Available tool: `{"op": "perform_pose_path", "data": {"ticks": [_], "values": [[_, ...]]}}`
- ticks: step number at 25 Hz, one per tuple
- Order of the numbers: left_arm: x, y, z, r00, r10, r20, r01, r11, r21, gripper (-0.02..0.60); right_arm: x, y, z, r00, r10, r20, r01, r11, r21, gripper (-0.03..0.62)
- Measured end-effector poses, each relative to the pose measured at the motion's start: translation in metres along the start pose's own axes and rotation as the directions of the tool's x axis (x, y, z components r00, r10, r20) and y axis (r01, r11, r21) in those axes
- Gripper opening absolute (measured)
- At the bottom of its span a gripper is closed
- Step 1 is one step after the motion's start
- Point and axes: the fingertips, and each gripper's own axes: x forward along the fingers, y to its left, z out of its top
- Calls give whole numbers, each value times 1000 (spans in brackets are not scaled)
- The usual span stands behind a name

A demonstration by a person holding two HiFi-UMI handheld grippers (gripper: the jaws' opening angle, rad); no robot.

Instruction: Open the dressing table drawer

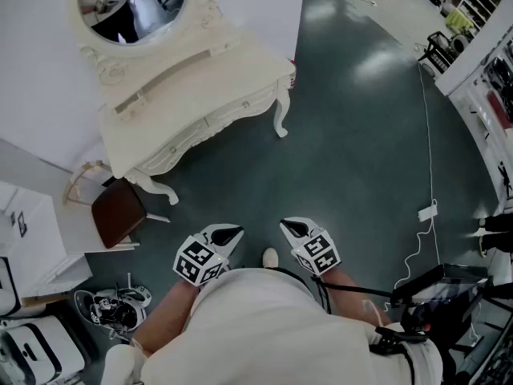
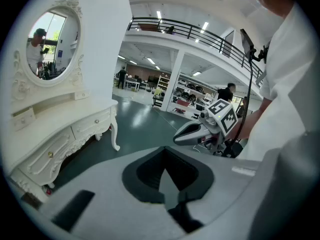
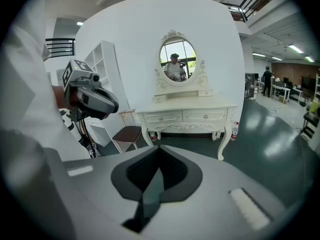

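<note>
Person's torso (image 1: pixel 264 327) lies at the near edge of the head view, and beyond it are two grippers, left gripper (image 1: pixel 227 236) and right gripper (image 1: pixel 293 228), each with one marker cube; ahead of both jaws, across open floor (image 1: pixel 361 135), stand one dressing table (image 1: pixel 200 87), one oval mirror (image 1: pixel 132 6) and one chair (image 1: pixel 118 211). Left gripper view: jaws closed, nothing between them, table ahead-left and well apart. Right gripper view: jaws closed and empty, with two shut drawers (image 3: pixel 205 116), one knob each, straight ahead.
</note>
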Motion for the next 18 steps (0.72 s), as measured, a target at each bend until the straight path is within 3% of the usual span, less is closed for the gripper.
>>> {"op": "perform_pose_path", "data": {"ticks": [3, 12, 15, 18], "values": [[-13, 0, 6, 1000, -2, 25, 2, 1000, 8, 0, 5, 11, 7, 1000, 5, -3, -5, 1000, -5, 0], [-20, 19, -1, 995, 79, 68, -73, 994, -87, 2, 22, -1, 10, 998, 42, -35, -44, 998, -48, 0], [-25, 35, 3, 992, 90, 84, -79, 990, -120, 0, 38, -12, 14, 999, 34, -32, -35, 999, -31, 2], [-24, 70, 10, 993, 89, 77, -81, 991, -107, 0, 65, -29, 31, 999, 22, -25, -22, 1000, -9, 18]]}}
